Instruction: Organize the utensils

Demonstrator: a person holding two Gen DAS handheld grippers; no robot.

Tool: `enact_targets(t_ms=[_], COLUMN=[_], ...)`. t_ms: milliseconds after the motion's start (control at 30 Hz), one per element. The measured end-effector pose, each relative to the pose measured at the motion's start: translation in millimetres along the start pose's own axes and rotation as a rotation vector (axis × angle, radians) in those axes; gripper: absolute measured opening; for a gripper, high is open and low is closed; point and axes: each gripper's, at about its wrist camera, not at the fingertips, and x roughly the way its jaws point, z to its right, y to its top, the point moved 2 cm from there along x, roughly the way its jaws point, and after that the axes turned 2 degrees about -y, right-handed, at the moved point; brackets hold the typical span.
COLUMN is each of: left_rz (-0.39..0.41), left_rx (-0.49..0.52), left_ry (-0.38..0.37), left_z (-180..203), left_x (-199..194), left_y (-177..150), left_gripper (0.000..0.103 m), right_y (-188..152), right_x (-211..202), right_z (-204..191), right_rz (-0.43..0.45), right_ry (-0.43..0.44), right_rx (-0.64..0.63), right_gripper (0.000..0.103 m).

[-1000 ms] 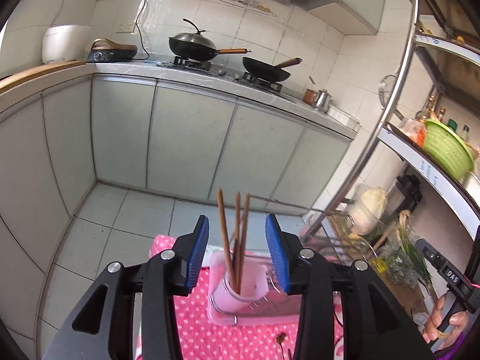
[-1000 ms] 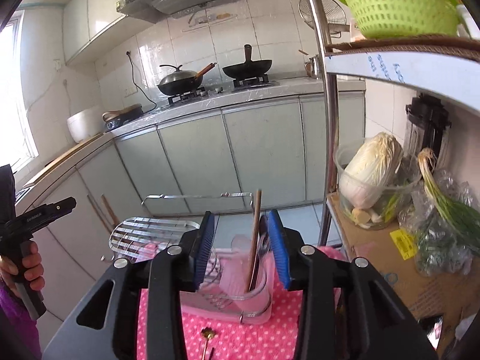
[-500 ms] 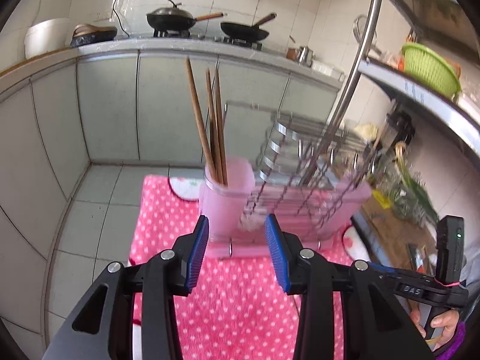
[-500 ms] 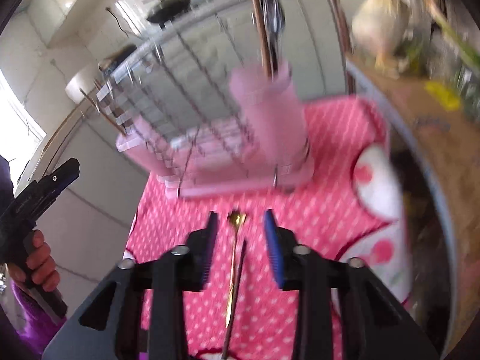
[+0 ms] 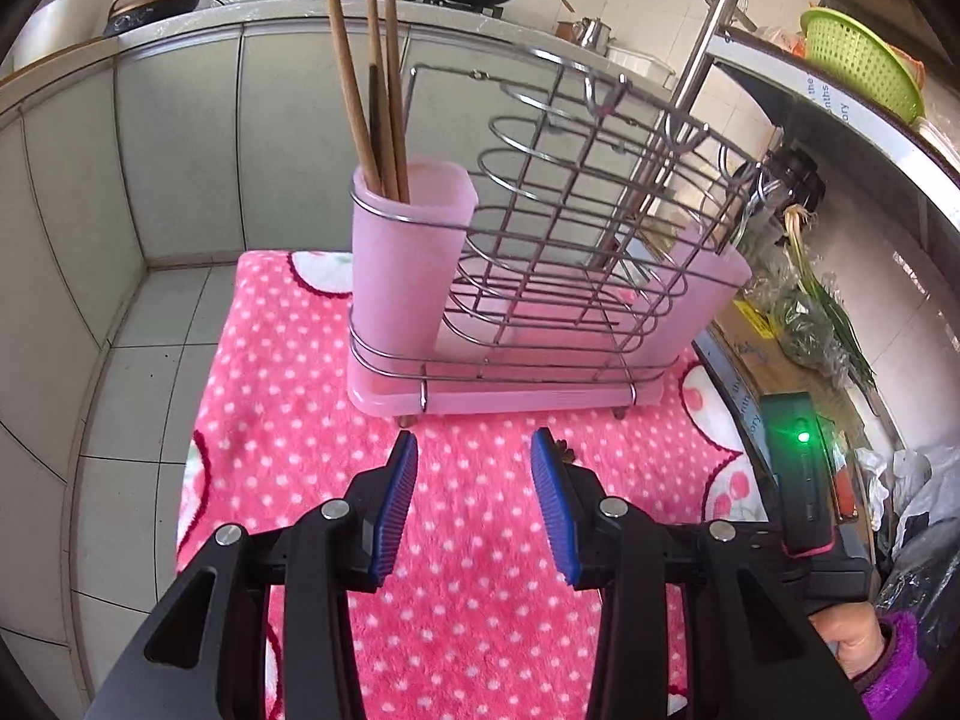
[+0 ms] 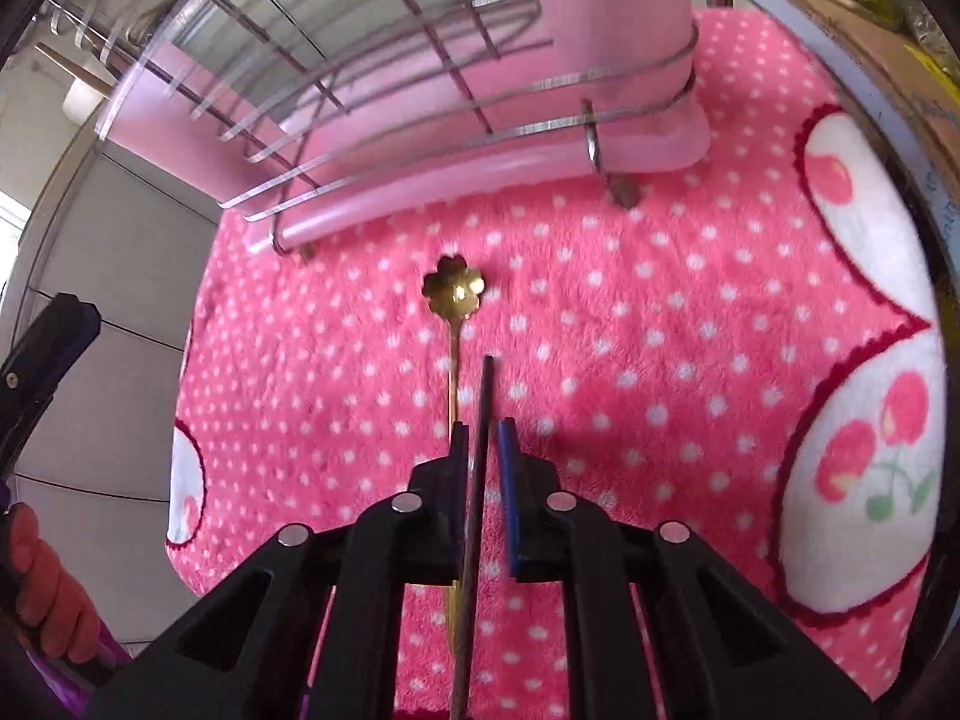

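Now the right hand-held gripper (image 6: 483,438) pinches a dark chopstick (image 6: 485,396) beside the gold spoon (image 6: 454,300) mid-bench; the left hand-held gripper (image 5: 474,498) waits wide. Next, likely lifting it into the pink cup (image 5: 408,264).

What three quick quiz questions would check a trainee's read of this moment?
1. True or false: the left claw is open and empty.
2. The right claw is shut on: A) a fork, B) a dark chopstick, C) a ladle.
3. Fill in: the gold spoon lies on the polka-dot ____.
Key: 1 true; 2 B; 3 cloth.
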Motion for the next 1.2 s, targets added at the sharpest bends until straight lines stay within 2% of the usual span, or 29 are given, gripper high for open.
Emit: enact_targets(t_ms=[167, 400, 533, 667, 800, 967, 1033, 1100, 1200], left_rz=[-0.065, -0.233, -0.337, -0.391, -0.400, -0.412, -0.398, -0.389, -0.374], left_rx=[-0.017, -0.066, -0.066, -0.049, -0.037, -0.035, -0.020, -0.008, -0.013], left_ry=[-0.028, -0.118, -0.119, -0.049, 0.002, 0.060, 0.081, 0.106, 0.073], left_z=[5.0, 26.2, 47.2, 59.4, 64.6, 67.5, 70.8, 72.4, 74.6], left_x=[19.6, 66.1, 101.7, 134.6, 154.6, 173.8, 176.1, 177.7, 176.5], left_y=[-1.3, -5.3, -7.5, -9.0, -7.5, -14.1, -12.9, -13.2, -13.0], left_gripper=[0.038, 0.037, 0.037, 0.037, 0.037, 0.037, 0.027, 0.009, 0.003], right_y=[-1.8, -3.9, -4.4, -7.7, -9.4, -10.5, -10.5, -10.8, -12.5], right_x=[2.1, -27.7, -28.9, -19.2, -17.0, -17.0, -16.6, -17.2, -19.2], right_z=[5.0, 38.9, 54.3, 62.9, 71.3, 72.7, 71.1, 70.7, 70.7], right_rz=[0.041, 0.130, 0.140, 0.126, 0.129, 0.128, 0.127, 0.124, 0.125], right_ry=[0.003, 0.000, 0.015, 0.044, 0.096, 0.119, 0.119, 0.115, 0.106], right_rx=[0.002, 0.061, 0.091, 0.114, 0.129, 0.127, 0.125, 0.121, 0.111], right_gripper=[0.005, 0.005, 0.005, 0.005, 0.005, 0.005, 0.005, 0.005, 0.005])
